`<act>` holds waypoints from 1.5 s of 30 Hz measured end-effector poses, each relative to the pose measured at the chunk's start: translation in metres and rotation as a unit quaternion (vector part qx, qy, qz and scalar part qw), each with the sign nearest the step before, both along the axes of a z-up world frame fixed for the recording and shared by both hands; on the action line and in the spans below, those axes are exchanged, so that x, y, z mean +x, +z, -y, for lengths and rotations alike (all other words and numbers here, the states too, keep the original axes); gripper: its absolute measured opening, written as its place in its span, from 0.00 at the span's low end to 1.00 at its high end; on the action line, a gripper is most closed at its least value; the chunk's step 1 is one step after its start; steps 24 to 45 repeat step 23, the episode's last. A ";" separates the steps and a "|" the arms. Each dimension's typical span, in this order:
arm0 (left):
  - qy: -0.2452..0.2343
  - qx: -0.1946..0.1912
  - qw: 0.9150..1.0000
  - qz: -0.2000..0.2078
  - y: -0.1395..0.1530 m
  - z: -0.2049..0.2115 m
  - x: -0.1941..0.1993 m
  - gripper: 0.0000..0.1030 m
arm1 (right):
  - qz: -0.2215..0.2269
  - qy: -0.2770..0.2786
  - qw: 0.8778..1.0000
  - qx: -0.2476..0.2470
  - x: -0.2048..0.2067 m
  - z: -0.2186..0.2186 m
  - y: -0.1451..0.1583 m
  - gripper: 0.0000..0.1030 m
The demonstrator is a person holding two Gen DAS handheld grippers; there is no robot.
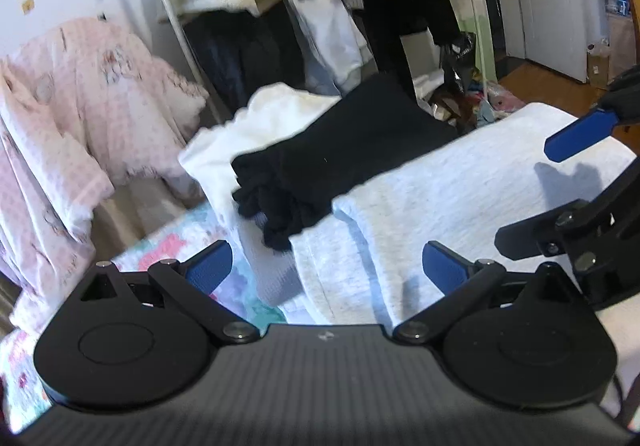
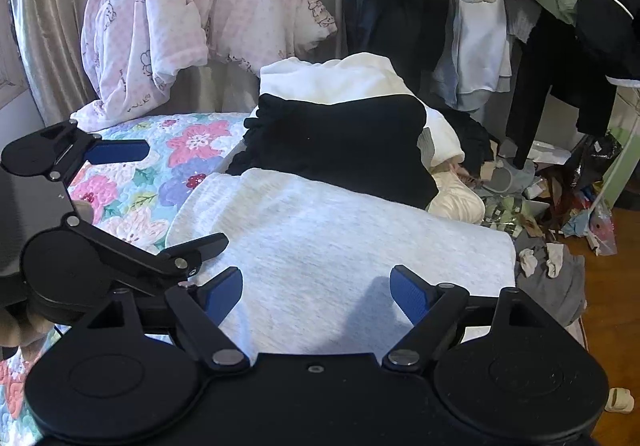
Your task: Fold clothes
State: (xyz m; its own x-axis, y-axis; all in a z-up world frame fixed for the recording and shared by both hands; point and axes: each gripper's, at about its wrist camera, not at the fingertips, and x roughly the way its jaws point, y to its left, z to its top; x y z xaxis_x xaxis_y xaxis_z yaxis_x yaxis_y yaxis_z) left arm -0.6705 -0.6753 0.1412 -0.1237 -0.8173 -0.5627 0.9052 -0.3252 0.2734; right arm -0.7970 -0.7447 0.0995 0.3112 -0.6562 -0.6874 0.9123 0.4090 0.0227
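Both grippers, left [image 1: 326,266] and right [image 2: 316,296], hover spread wide and empty over grey garment [image 2: 340,246], flat on floral quilt [image 2: 160,174]. Looks between folds. Next: pinch an edge, fold over. Black garment [image 2: 340,142] lies just behind.

Grey garment [image 2: 340,242]: soft matt knit; quilt [image 2: 160,174]: stitched cloth.

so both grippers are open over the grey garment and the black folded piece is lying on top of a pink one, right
Not quite: the black folded piece lies on a white garment, as the right wrist view shows. Both the left hand-held gripper and right hand-held gripper are open over the grey garment.
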 end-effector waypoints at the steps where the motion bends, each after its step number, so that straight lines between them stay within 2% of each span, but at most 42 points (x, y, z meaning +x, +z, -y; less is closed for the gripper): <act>1: 0.000 0.005 1.000 -0.003 0.000 0.001 0.000 1.00 | -0.001 0.000 1.000 0.000 0.000 0.000 0.000 0.82; 5: 0.004 0.025 1.000 -0.015 -0.001 0.006 0.002 1.00 | 0.001 -0.001 1.000 0.001 -0.003 0.001 -0.001 0.82; 9: 0.015 0.029 0.999 -0.009 -0.004 0.007 0.000 1.00 | -0.004 0.001 1.000 0.001 -0.002 0.003 -0.001 0.83; 15: 0.021 0.042 0.999 -0.020 -0.006 0.009 0.001 1.00 | 0.001 -0.006 1.000 0.005 -0.004 0.004 -0.004 0.83; 23: 0.020 0.033 0.999 -0.006 -0.004 0.006 0.000 1.00 | 0.007 -0.003 1.000 0.007 -0.006 0.004 -0.005 0.84; 45: 0.020 0.033 0.999 -0.006 -0.004 0.006 0.000 1.00 | 0.007 -0.003 1.000 0.007 -0.006 0.004 -0.005 0.84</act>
